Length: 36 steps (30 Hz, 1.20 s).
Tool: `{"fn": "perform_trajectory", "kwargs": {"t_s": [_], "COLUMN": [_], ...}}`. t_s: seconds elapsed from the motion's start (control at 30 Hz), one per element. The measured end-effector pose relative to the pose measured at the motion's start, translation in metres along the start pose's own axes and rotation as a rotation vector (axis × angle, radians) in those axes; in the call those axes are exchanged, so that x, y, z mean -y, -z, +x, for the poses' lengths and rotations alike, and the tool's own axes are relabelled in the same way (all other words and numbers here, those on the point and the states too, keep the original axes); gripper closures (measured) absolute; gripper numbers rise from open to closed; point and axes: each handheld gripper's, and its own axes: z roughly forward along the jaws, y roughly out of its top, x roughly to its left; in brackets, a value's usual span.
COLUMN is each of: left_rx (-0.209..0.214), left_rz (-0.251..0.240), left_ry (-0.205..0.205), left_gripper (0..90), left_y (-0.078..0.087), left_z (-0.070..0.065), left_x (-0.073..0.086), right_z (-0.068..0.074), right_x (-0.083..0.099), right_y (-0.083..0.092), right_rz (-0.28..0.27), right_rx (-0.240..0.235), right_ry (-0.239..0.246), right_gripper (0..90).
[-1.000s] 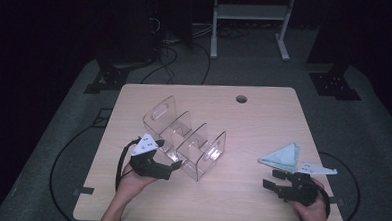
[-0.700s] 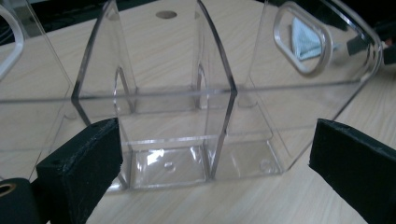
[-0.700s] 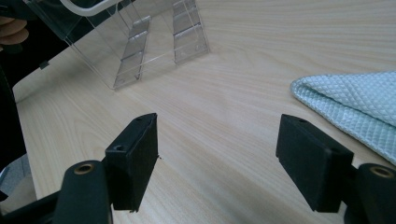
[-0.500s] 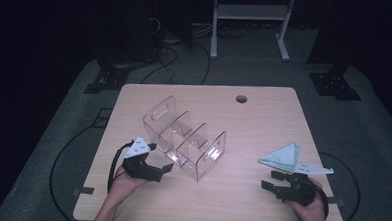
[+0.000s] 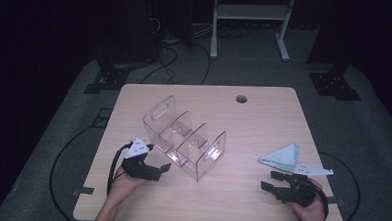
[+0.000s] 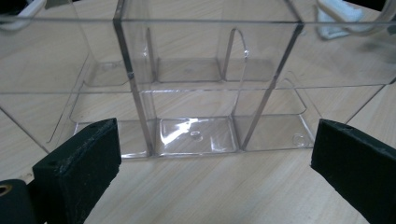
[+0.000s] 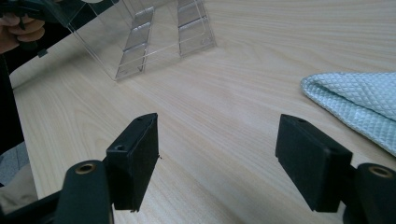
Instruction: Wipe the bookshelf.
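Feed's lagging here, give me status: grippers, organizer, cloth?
Left gripper open, facing the clear organizer, not touching. Right gripper open, empty, beside the folded cloth. Nothing between.

High view: fixed overhead, person's side, looks forward and down, far, whole worktop [image 5: 263, 118] in frame. Left gripper view: low, rides left hand-held gripper [image 6: 212, 163], faces clear organizer [image 6: 205, 88] close up. Right gripper view: low, rides right hand-held gripper [image 7: 217, 154], looks across worktop, cloth [image 7: 359, 105] near, organizer farther. All share organizer.
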Motion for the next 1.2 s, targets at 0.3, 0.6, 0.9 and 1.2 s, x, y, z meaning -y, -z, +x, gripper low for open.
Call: {"fn": "perform_trajectory", "kwargs": {"t_s": [0.3, 0.6, 0.9, 1.2], "left_rx": [-0.006, -0.006, 0.013, 0.014], "left_rz": [0.026, 0.052, 0.043, 0.024], "left_ry": [0.005, 0.011, 0.037, 0.070], "left_gripper": [1.3, 1.3, 1.2, 0.0], "left_y": [-0.007, -0.019, -0.034, -0.045], "left_z": [0.003, 0.005, 0.006, 0.001], "left_x": [0.003, 0.005, 0.004, 0.002], "right_z": [0.002, 0.003, 0.005, 0.006], "right_x": [0.001, 0.000, -0.002, -0.011], "right_y": [0.002, -0.003, -0.003, 0.006], "right_rz": [-0.006, -0.001, -0.009, -0.043], "right_rx": [-0.005, -0.016, -0.027, -0.025], "right_ry": [0.001, 0.001, 0.001, 0.013], "right_gripper": [29.5, 29.3, 29.3, 29.4]}}
